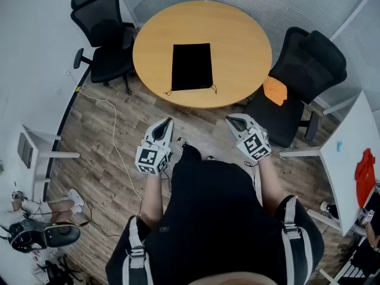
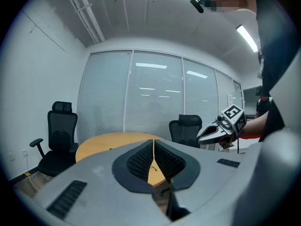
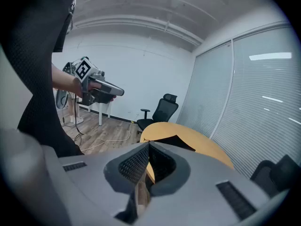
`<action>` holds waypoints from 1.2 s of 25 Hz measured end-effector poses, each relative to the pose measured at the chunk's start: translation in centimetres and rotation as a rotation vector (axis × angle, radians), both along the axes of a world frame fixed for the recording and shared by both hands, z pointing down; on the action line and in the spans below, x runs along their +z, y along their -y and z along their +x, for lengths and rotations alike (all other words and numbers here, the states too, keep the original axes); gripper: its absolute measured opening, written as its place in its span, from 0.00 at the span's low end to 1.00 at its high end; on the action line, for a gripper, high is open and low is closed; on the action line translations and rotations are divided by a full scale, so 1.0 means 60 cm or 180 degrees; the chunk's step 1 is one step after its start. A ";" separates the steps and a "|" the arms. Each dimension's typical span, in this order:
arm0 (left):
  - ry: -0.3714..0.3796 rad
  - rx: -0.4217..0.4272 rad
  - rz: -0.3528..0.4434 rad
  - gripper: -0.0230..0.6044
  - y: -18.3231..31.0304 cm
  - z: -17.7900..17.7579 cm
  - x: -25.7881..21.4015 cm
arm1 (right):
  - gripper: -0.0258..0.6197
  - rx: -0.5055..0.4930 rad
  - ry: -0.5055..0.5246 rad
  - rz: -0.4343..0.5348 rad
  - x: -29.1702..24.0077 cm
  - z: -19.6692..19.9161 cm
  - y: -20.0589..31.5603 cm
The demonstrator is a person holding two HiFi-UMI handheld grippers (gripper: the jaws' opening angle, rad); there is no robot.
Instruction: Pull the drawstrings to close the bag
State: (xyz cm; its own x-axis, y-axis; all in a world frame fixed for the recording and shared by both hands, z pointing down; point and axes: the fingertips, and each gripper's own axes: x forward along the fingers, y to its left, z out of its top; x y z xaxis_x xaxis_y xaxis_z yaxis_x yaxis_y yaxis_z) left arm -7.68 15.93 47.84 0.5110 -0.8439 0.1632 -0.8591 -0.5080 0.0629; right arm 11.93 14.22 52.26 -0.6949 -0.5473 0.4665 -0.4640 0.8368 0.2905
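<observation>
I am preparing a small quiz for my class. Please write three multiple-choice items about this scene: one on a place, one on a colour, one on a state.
1. Where does the black bag lie?
A on the floor; B on the round table; C between a gripper's jaws.

2. What colour is the cloth on the right-hand chair?
A orange; B green; C white.

3. How do the jaws of the left gripper and the right gripper stand?
A wide open; B shut on the bag; C shut and empty.

Answers:
1 B, the bag lies flat on the tabletop.
2 A, the cloth on the seat is orange.
3 C, each gripper view shows closed jaws holding nothing.
</observation>
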 end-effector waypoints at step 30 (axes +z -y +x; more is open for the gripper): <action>0.0228 0.0124 -0.0263 0.07 0.017 -0.022 0.055 | 0.13 0.0125 0.0446 -0.0401 0.033 -0.017 0.030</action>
